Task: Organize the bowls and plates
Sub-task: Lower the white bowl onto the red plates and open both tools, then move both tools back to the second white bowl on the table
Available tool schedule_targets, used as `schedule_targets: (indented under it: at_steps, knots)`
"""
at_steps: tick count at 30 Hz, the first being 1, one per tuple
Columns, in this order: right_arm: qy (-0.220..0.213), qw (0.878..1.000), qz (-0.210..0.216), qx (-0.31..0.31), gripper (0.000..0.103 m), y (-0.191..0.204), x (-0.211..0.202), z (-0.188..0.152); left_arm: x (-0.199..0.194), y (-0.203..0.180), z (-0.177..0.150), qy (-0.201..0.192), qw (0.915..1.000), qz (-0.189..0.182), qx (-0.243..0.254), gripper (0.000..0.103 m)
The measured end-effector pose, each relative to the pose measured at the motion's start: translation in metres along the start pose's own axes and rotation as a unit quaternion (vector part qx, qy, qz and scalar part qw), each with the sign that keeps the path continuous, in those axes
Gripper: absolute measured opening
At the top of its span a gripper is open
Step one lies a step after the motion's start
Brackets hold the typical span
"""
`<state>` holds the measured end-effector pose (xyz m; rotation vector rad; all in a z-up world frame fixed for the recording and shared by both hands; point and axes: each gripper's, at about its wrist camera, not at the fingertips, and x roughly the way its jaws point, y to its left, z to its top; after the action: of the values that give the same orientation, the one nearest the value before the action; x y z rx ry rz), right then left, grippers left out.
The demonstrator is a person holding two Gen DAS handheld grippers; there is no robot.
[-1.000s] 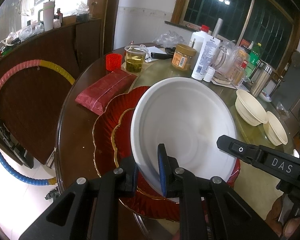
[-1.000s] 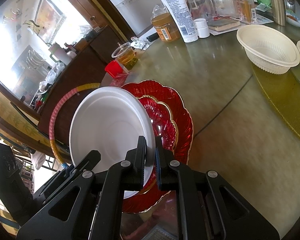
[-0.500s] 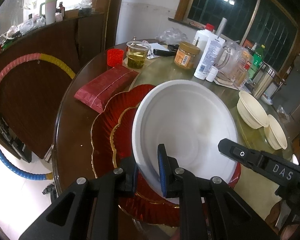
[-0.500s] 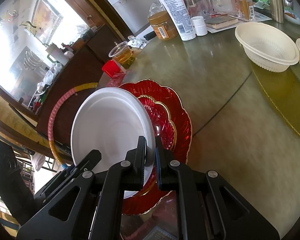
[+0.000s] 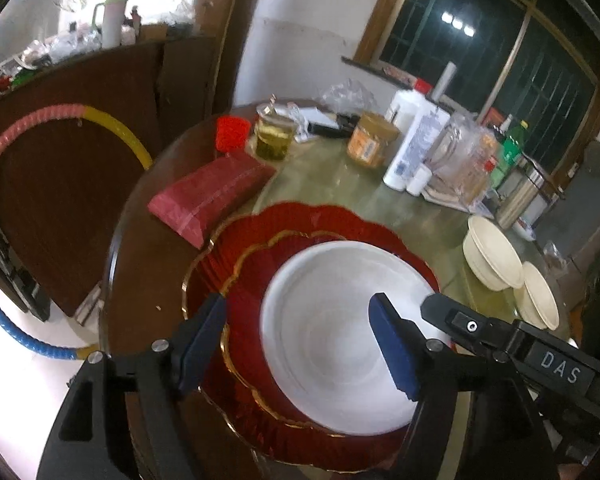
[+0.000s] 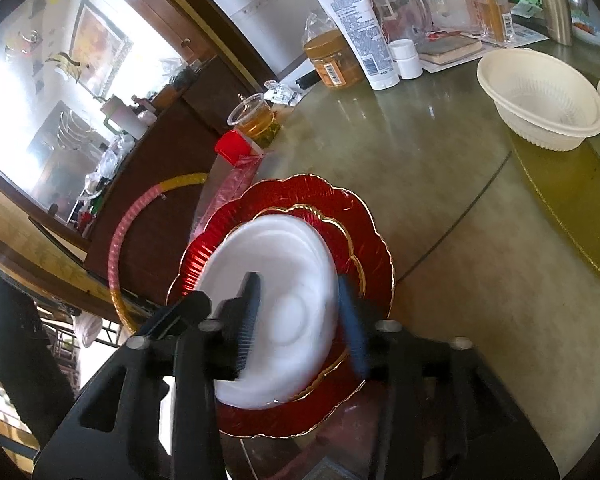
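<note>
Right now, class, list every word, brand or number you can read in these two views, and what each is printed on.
"DAS": on the right gripper, seen in the left wrist view.
"Vaseline": on the white tube.
Small print on the tube, jar label and bottles: too small or blurred.

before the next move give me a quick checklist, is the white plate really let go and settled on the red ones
1. Left gripper off the white round plate: ok, its jaws are opening and the pads stand clear of the rim.
2. Right gripper off the plate: ok, jaws opening, pads not pressing.
3. Plate lying flat: cannot tell, it is motion-blurred in the right wrist view.
4. Plate on the smaller red gold-edged scalloped plate: ok.
5. That one inside the larger red scalloped plate: ok.
6. Two cream ribbed bowls stacked: not ok, they sit side by side.
</note>
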<state>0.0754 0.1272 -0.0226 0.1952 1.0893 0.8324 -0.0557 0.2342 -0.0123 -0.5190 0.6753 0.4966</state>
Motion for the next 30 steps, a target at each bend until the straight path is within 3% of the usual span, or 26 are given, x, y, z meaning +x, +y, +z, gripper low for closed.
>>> schedule_targets:
  at_steps: [6,10,11,13,18,21,24,30]
  knots:
    - [-0.027,1.000,0.011,0.007,0.043,-0.002,-0.017,0.004,-0.014,0.000,0.005,-0.034,0.9994,-0.005,-0.007,0.074]
    - [-0.037,0.999,0.025,0.020,0.044,-0.006,-0.028,0.005,-0.022,-0.005,0.007,-0.051,0.9986,-0.012,-0.005,0.080]
    - [-0.036,0.999,0.027,0.022,0.047,-0.007,-0.029,0.005,-0.023,-0.007,0.008,-0.053,0.9985,-0.014,-0.005,0.080]
    - [-0.035,0.998,0.033,0.028,0.069,-0.010,-0.031,0.004,-0.026,-0.012,0.007,-0.055,0.9983,-0.022,-0.001,0.083]
    - [-0.027,0.997,0.048,0.059,0.070,-0.027,-0.041,0.003,-0.026,-0.029,0.006,-0.046,0.9982,-0.037,0.015,0.084]
    - [-0.026,0.994,0.059,0.085,0.082,-0.046,-0.054,0.001,-0.027,-0.046,0.005,-0.044,0.9974,-0.048,0.031,0.084]
    - [-0.033,0.991,0.074,0.104,0.083,-0.066,-0.076,-0.004,-0.025,-0.069,0.002,-0.033,0.9956,-0.068,0.056,0.084]
    - [-0.074,0.982,0.078,0.153,0.083,-0.117,-0.140,-0.018,-0.011,-0.136,-0.019,0.033,0.9831,-0.135,0.119,0.084]
